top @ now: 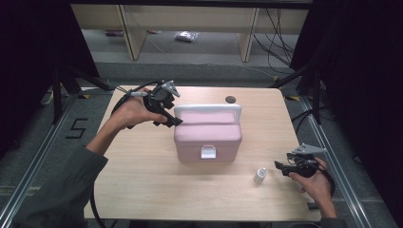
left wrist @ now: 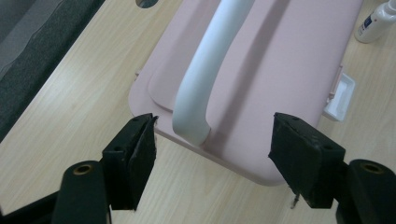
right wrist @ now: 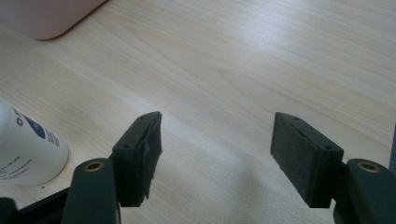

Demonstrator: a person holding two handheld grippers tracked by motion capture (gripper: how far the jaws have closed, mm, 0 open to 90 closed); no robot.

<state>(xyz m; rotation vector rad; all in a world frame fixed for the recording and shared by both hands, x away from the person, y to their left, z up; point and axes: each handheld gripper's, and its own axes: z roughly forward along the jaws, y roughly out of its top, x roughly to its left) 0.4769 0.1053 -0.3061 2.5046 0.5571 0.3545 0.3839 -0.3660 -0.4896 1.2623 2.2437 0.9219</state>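
One pink box (top: 207,135) with one white handle (top: 207,108) and one white latch (top: 208,152) stands near the middle of the wooden table (top: 142,175). One small white bottle (top: 259,176) stands upright on the table to the front right of the box, a little apart from it. One dark round hole (top: 230,99) sits in the tabletop behind the box.

The left gripper (top: 172,118) has its jaws spread wide and holds nothing; in the left gripper view the near end of the handle (left wrist: 205,79) and a corner of the lid lie between the two pads, neither pad touching them. The right gripper (top: 280,166) is also wide apart and empty (in the right gripper view bare wood lies between its pads, with the bottle (right wrist: 25,147) off to the side, untouched).

The left hand (top: 135,111) is raised at the box's left rear corner, forearm coming in from the lower left, gripper tilted down toward the handle's end. The right hand (top: 313,180) rests low near the table's right front edge, gripper pointing toward the bottle.
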